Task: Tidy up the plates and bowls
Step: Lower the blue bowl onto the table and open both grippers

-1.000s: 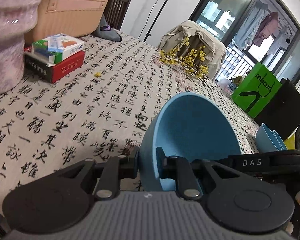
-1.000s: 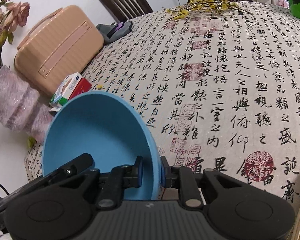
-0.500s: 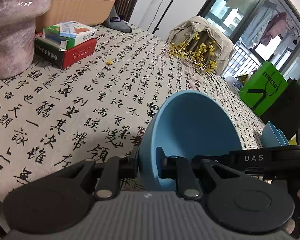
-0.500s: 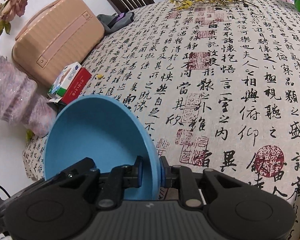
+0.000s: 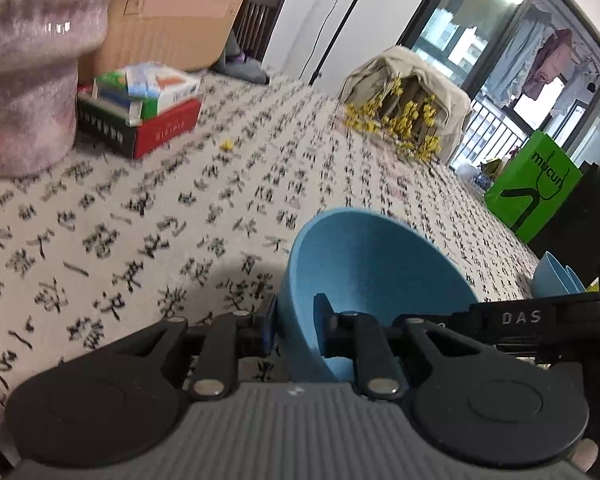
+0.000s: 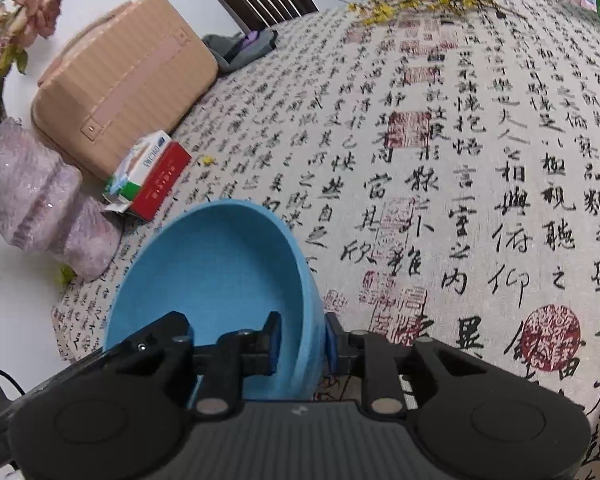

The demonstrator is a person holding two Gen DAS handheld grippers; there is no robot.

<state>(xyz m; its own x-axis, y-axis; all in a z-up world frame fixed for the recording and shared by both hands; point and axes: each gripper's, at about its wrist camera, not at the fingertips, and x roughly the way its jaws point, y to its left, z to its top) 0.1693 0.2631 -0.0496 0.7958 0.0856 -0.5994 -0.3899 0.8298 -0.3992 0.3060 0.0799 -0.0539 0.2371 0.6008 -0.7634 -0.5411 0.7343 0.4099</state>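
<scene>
Left gripper (image 5: pixel 294 320) and right gripper (image 6: pixel 302 340) each straddle the rim of one blue bowl (image 5: pixel 372 264), with one finger outside the wall and one inside. Both pairs of jaws have just been opening. The wall stands between the pads, but a sliver of blue shows beside each inner pad, so the grip reads as released rather than clenched. The bowl appears to sit upright on the calligraphy-print tablecloth (image 6: pixel 460 160), close to the near edge of the table, casting a shadow to its left in the left wrist view. From the left jaws the bowl's body lies to the right, and from the right jaws it lies to the left. The two hands therefore flank it on opposite sides, and neither is nearer than the other. Because the rim runs crosswise through each gap, a clean exit probably calls for drawing each gripper back along its own fingers, since a sideways move could drag the bowl. Further out, more blue dishes (image 5: pixel 556 280) stand at the right, nearer the right hand. A pink vase (image 5: pixel 24 92), stacked boxes (image 5: pixel 140 108) and yellow flowers (image 5: pixel 400 120) lie well apart across the table.
</scene>
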